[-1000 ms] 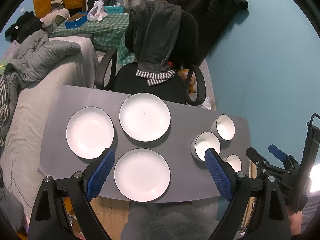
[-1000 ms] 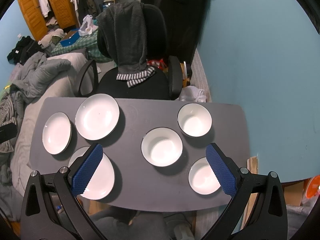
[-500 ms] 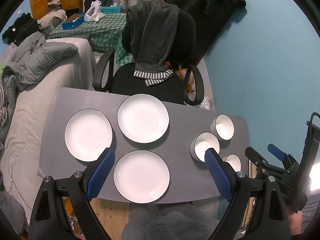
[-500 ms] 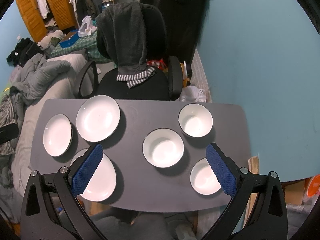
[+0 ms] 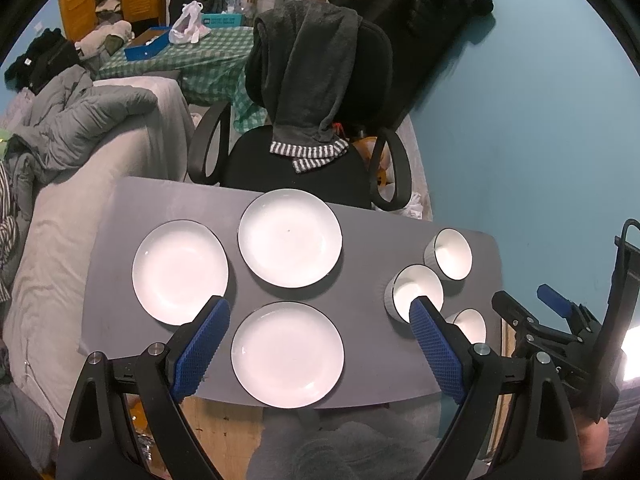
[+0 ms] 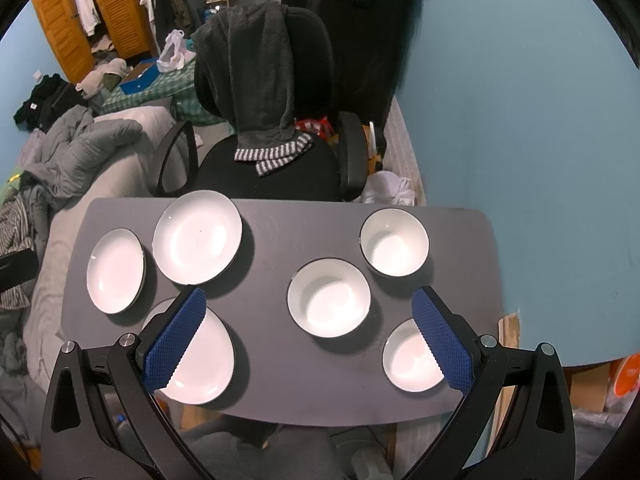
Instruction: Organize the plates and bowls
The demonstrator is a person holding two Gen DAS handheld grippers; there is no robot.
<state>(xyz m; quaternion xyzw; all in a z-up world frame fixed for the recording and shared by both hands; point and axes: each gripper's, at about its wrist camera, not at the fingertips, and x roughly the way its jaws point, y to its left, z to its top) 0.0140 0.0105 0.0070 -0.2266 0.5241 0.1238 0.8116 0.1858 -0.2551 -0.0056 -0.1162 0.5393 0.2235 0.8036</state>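
Observation:
Three white plates lie apart on the grey table (image 5: 360,380): a far plate (image 5: 290,238), a left plate (image 5: 180,272) and a near plate (image 5: 287,354). Three white bowls sit at the table's right end: a far bowl (image 6: 394,242), a middle bowl (image 6: 329,298) and a near bowl (image 6: 412,356). My left gripper (image 5: 316,332) hangs open high above the near plate, empty. My right gripper (image 6: 310,326) hangs open high above the middle bowl, empty. In the left wrist view the right gripper's body (image 5: 560,332) shows at the right edge.
A black office chair (image 5: 316,128) draped with a dark sweater stands behind the table's far edge. A grey sofa (image 5: 100,152) with a jacket lies at the left. A blue wall (image 5: 520,120) closes the right side. A person's grey-clad lap (image 5: 340,448) is at the near edge.
Both views have shifted slightly, so the table and dishes sit a little differently in frame. No dish has moved and both grippers stay open.

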